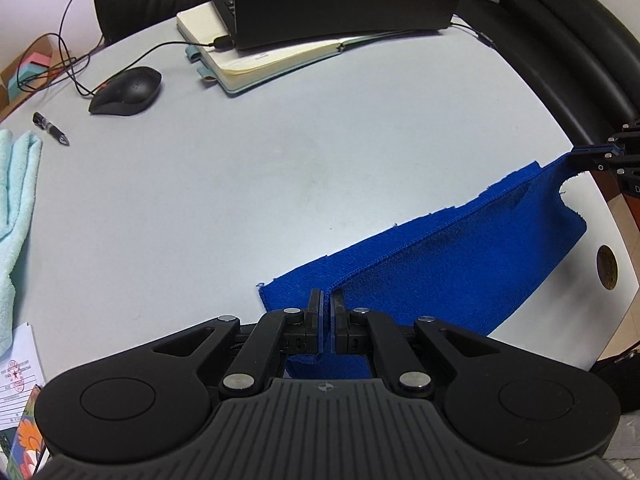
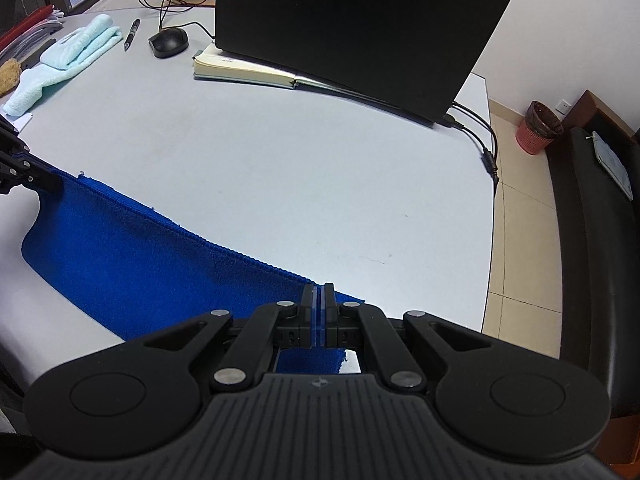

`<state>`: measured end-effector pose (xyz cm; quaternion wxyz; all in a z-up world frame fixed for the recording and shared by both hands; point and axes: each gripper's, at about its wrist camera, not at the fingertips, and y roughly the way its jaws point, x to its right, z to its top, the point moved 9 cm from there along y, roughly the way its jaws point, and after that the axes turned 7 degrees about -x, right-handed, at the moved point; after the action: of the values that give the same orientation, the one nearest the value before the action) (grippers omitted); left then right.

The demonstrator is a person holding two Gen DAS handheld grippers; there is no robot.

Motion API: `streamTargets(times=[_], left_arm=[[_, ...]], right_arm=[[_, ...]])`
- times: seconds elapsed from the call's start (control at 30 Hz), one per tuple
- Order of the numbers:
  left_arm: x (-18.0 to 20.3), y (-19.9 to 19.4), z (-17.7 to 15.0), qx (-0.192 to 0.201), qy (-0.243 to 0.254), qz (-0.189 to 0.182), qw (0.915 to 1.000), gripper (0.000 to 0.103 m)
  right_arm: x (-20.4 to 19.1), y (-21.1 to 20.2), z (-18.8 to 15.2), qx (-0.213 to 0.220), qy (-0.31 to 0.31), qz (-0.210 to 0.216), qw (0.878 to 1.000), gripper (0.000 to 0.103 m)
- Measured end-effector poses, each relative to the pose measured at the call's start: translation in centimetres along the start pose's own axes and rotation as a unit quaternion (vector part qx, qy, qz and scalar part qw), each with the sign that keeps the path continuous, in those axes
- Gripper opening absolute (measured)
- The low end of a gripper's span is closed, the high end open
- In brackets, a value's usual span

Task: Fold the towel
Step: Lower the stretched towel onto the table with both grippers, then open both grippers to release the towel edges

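Note:
A blue towel (image 1: 460, 264) hangs doubled over, stretched between my two grippers above the grey table (image 1: 260, 184). My left gripper (image 1: 327, 300) is shut on one end of its top edge. My right gripper (image 2: 319, 294) is shut on the other end, and it shows at the right edge of the left wrist view (image 1: 580, 156). In the right wrist view the towel (image 2: 132, 264) sags toward the table, and the left gripper (image 2: 52, 182) holds its far corner at the left edge.
A black laptop (image 2: 360, 28) stands on an open notebook (image 2: 244, 68) at the back. A black mouse (image 1: 126, 90), cables, a pen (image 1: 50, 128) and a light blue towel (image 1: 16, 184) lie at the left. Papers (image 1: 20, 372) lie near left. The table edge and a black sofa (image 2: 592, 240) are right.

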<state>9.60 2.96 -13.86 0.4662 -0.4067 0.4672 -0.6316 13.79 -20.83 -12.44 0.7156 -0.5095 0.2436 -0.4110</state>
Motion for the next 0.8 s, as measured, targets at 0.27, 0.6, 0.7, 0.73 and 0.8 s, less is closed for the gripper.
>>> streamTargets(times=[0.27, 0.6, 0.7, 0.73, 0.8], left_arm=[[-1.0, 1.7, 0.9, -0.011, -0.016, -0.017, 0.9997, 0.004], [-2.1, 2.8, 1.1, -0.028, -0.032, -0.023, 0.9988, 0.015], [-2.6, 2.6, 1.4, -0.015, -0.049, -0.018, 0.9985, 0.033], [-2.9, 2.3, 1.5, -0.006, -0.057, -0.016, 0.9982, 0.036], [-3.2, 2.1, 1.6, 0.000, -0.068, -0.018, 0.9975, 0.037]], right_arm=[[0.2, 1.5, 0.9, -0.015, -0.008, -0.001, 1.000, 0.002], [0.1, 2.6, 1.6, -0.022, -0.003, 0.004, 1.000, 0.002], [0.1, 2.9, 1.7, -0.025, -0.004, -0.002, 1.000, 0.004], [0.2, 2.9, 1.7, -0.026, -0.004, -0.003, 1.000, 0.005], [0.4, 3.1, 1.8, -0.029, -0.002, -0.008, 1.000, 0.011]])
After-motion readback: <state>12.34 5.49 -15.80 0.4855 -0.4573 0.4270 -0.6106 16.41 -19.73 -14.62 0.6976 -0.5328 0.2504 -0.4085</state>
